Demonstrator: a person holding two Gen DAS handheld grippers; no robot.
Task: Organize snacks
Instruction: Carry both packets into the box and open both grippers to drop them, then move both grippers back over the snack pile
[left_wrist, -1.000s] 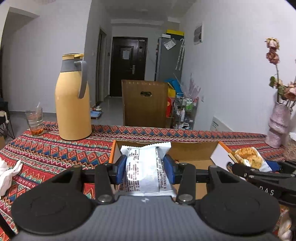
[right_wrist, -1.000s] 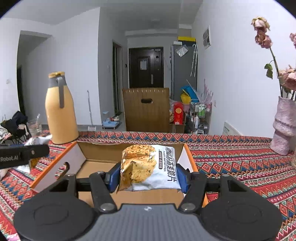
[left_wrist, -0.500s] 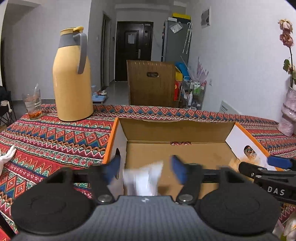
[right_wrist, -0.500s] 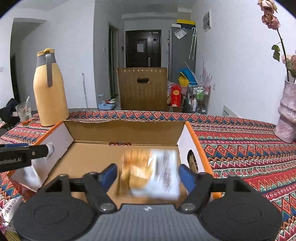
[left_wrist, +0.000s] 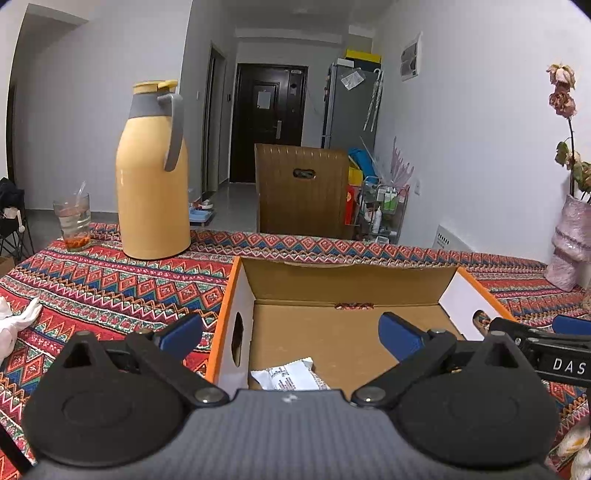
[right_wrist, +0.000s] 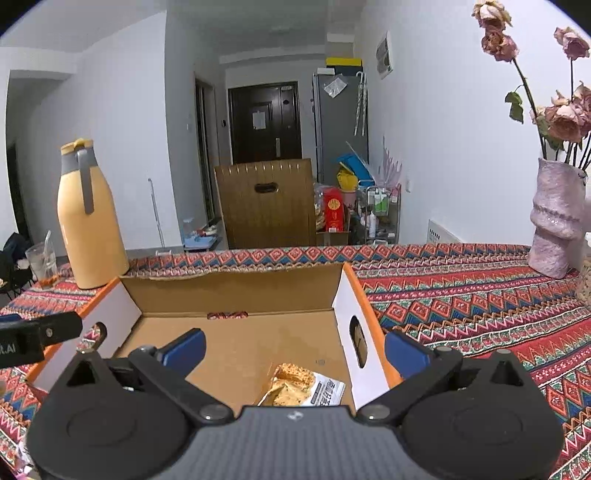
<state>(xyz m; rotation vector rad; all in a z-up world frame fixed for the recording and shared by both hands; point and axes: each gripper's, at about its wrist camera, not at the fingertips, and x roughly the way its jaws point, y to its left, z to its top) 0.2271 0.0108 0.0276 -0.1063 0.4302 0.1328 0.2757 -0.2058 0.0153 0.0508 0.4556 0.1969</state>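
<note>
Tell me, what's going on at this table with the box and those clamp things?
A person is sorting snacks into a cardboard box with a handheld gripper in each hand. Both grippers' jaws have just been opening and now stand wide with nothing between them. The left gripper is over a white packet lying on the box floor, and the right gripper is over an orange-and-white packet, also lying in the box. A yellow jug stands on the patterned cloth behind.

Left gripper (left_wrist: 291, 338) and right gripper (right_wrist: 294, 347) look alike — grey ribbed body, black disc-shaped housings, black linkage arms with silver screws, blue pads (left_wrist: 400, 334) at the tips.
</note>
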